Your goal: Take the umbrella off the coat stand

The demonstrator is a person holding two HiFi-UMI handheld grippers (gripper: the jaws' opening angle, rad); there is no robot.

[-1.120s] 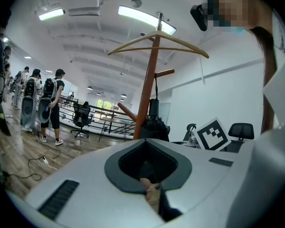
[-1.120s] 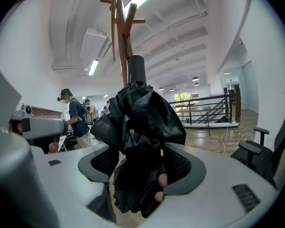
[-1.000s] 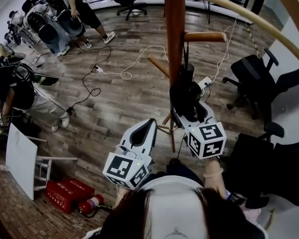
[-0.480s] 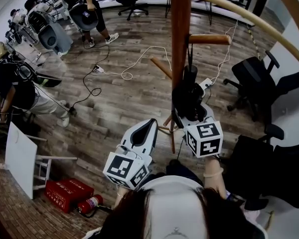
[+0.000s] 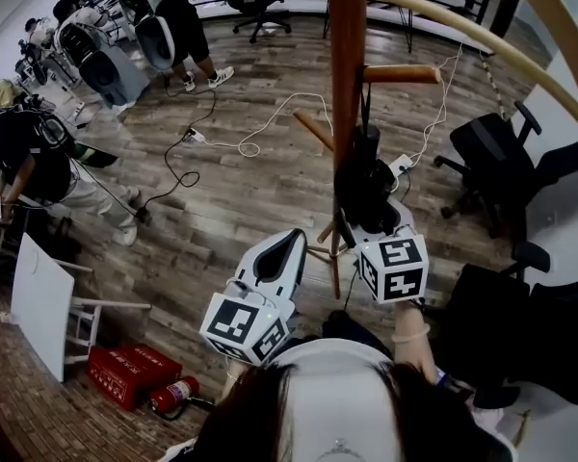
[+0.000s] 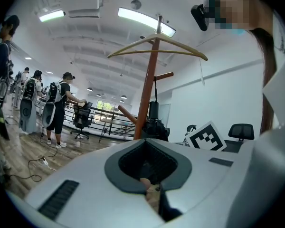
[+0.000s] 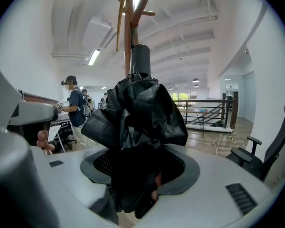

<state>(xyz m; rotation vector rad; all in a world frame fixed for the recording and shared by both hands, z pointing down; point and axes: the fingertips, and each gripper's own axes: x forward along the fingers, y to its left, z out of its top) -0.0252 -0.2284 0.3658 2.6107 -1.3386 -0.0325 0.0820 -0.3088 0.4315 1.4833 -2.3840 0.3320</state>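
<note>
Just narrowing wide jaws of right gripper [image 5: 371, 221] round umbrella [image 7: 135, 113] at 12 o'clock, likely soft, light: squeeze to stiff core; left gripper [image 5: 289, 241] jaws unreadable.

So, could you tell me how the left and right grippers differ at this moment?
The right gripper has the black umbrella between its jaws, which have just been closing; the left gripper has nothing between its. The right gripper is at the coat stand; the left gripper hangs back from it. Both carry a marker cube.
</note>
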